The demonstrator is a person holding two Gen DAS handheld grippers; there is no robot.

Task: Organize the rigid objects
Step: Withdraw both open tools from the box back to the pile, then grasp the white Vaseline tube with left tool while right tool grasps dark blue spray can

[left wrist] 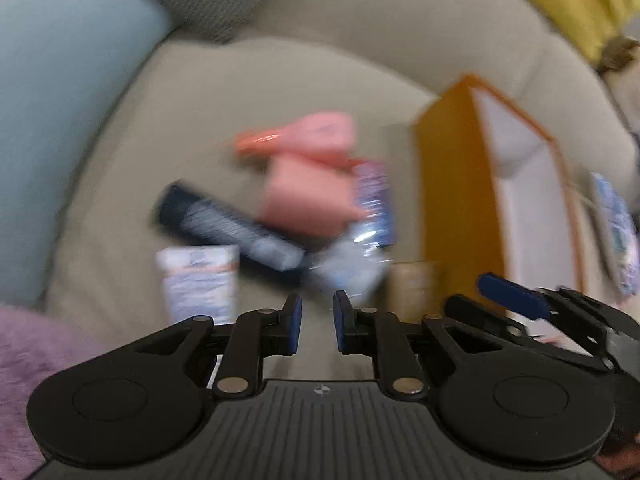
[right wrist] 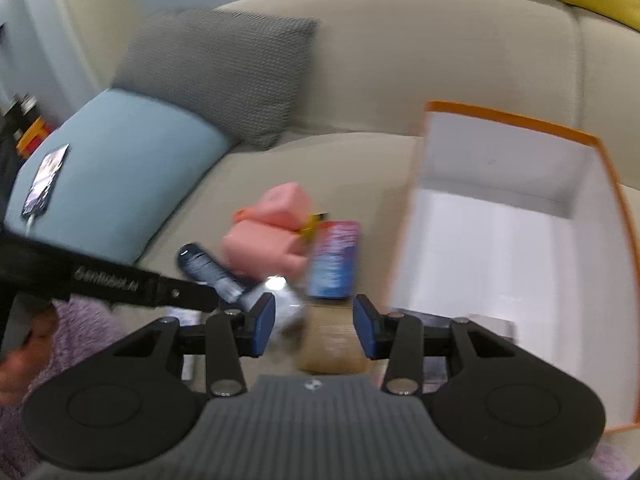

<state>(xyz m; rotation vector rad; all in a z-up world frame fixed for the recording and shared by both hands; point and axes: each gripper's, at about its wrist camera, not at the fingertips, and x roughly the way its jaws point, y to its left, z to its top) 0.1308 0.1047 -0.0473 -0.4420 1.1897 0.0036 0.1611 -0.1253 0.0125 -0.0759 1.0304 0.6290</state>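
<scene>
Both views motion-blurred. Left tool (left wrist: 317,322) released, narrow gap between its pads, nothing in it, hovering over the sofa seat (left wrist: 192,120). Right tool (right wrist: 315,326) released wider, a tan box (right wrist: 332,344) sits low between its pads; contact can't be confirmed. Item pile just ahead of both tools: pink pouch (left wrist: 308,184), dark tube (left wrist: 224,226) lying diagonally, crinkly foil packet (left wrist: 372,196), white carton (left wrist: 200,284) ahead-left of left tool. Orange box (right wrist: 500,216), white inside, open, ahead-right of right tool. Blue cushion (right wrist: 120,176) and grey cushion (right wrist: 216,72) far left.
</scene>
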